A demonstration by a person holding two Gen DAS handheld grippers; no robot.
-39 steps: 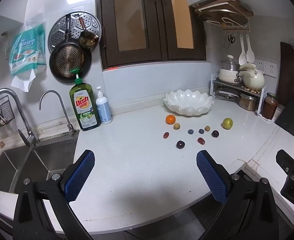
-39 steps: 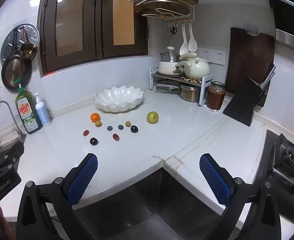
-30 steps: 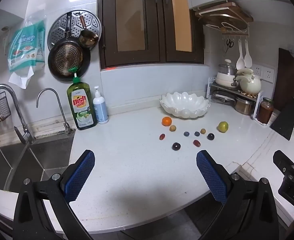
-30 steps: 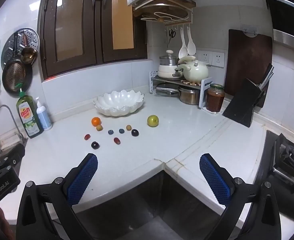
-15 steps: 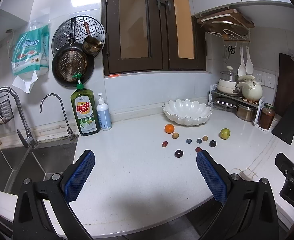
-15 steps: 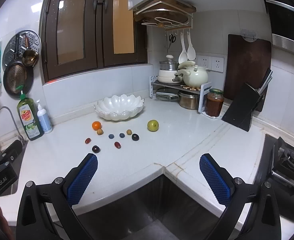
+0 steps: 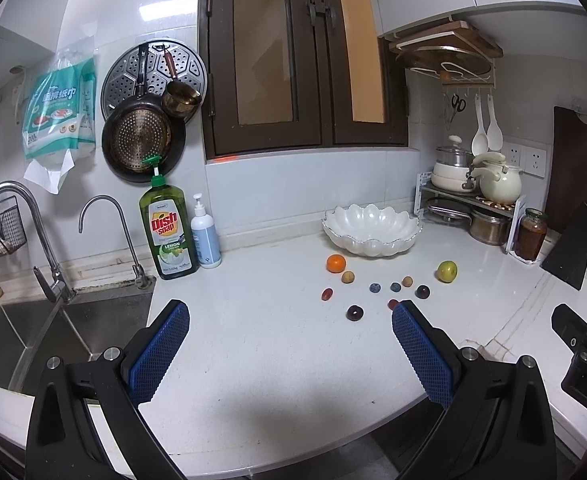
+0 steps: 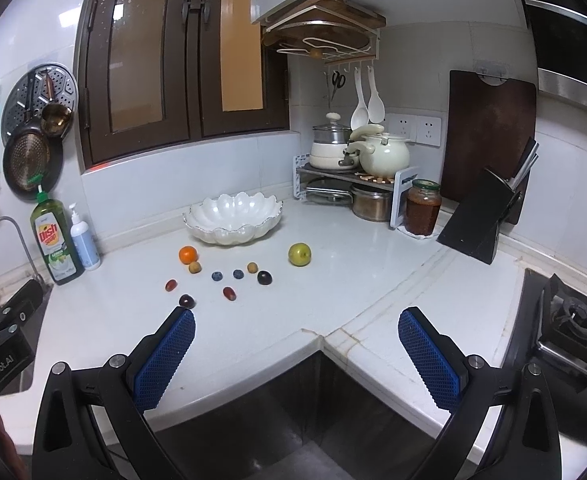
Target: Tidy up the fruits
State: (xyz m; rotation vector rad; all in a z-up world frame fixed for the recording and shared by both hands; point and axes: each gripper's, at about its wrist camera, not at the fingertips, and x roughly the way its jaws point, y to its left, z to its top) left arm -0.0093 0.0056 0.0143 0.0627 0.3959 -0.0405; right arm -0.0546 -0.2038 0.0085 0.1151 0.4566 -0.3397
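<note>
Fruits lie loose on the white counter (image 7: pixel 277 344) in front of the scalloped white bowl (image 7: pixel 371 232), which holds none that can be seen. In the left wrist view, the left gripper (image 7: pixel 289 354) is spread wide, its blue pads gripping nothing and hanging above bare counter. Past it, toward one o'clock, sit the orange (image 7: pixel 335 263), a small tan fruit (image 7: pixel 347 277), two blueberries (image 7: pixel 374 288), a red grape (image 7: pixel 327 293), a dark plum (image 7: pixel 355 313) and another dark fruit (image 7: pixel 422 291); the green apple (image 7: pixel 447 271) lies farthest right. One red grape is partly hidden behind the right pad's tip. At eleven o'clock stand the dish soap bottle (image 7: pixel 169 232) and a pump bottle (image 7: pixel 205 236), with the sink (image 7: pixel 33 332) at nine o'clock. The right gripper's black body shows at the frame's three o'clock edge.

In the right wrist view, the right gripper (image 8: pixel 295 350) is likewise released and wide, holding nothing, poised over the counter's inner corner edge. The fruit cluster lies at eleven o'clock: orange (image 8: pixel 188 255), dark plum (image 8: pixel 186 301) just beyond the left pad's tip, red grape (image 8: pixel 229 293), green apple (image 8: pixel 299 254) nearer twelve, well apart from the rest. The bowl (image 8: pixel 233 216) sits behind them. A jar (image 8: pixel 423 207), knife block (image 8: pixel 481 220) and pot rack (image 8: pixel 353 184) stand toward one o'clock, a stove burner (image 8: pixel 573 320) at three.
</note>
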